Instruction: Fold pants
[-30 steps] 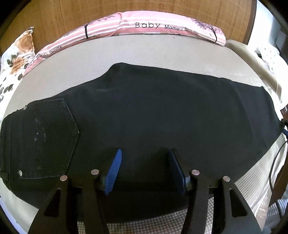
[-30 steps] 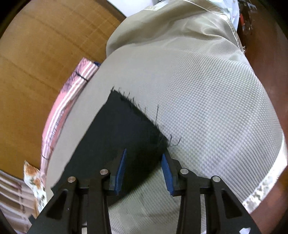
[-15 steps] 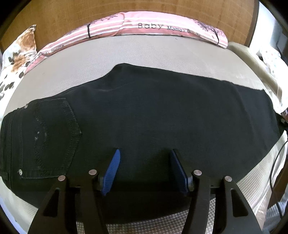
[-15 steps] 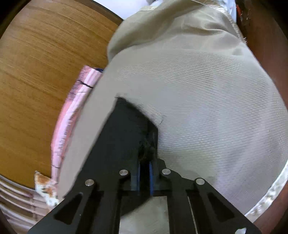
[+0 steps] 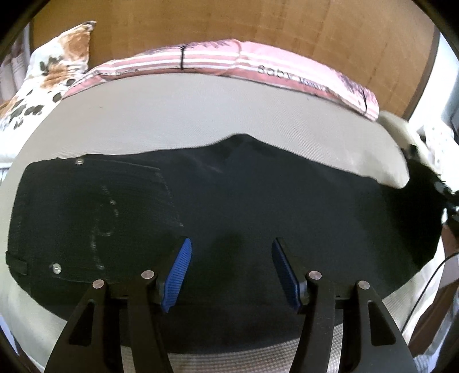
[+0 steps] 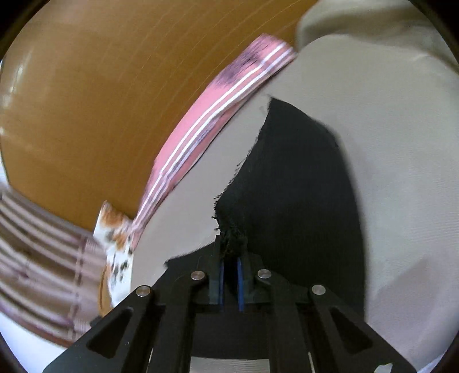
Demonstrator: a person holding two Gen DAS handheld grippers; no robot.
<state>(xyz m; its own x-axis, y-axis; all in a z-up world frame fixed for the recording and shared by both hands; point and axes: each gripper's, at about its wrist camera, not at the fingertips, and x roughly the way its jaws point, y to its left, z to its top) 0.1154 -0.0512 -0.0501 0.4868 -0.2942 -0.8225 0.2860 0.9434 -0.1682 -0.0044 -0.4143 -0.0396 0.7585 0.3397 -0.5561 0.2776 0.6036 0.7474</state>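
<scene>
Beige woven mattress (image 5: 178,114), pink striped pillow (image 5: 243,61) lettered "Baby" along its far edge, floral orange-and-white pillow (image 5: 54,66) beside it at left, wooden headboard (image 5: 258,23) behind, thin black cable (image 5: 427,284) at right edge

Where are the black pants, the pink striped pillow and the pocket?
pants (image 5: 258,200), left wrist view, middle of the black cloth
pillow (image 5: 229,57), left wrist view, its pink striped front
pocket (image 5: 94,212), left wrist view, middle of the stitched back pocket
</scene>
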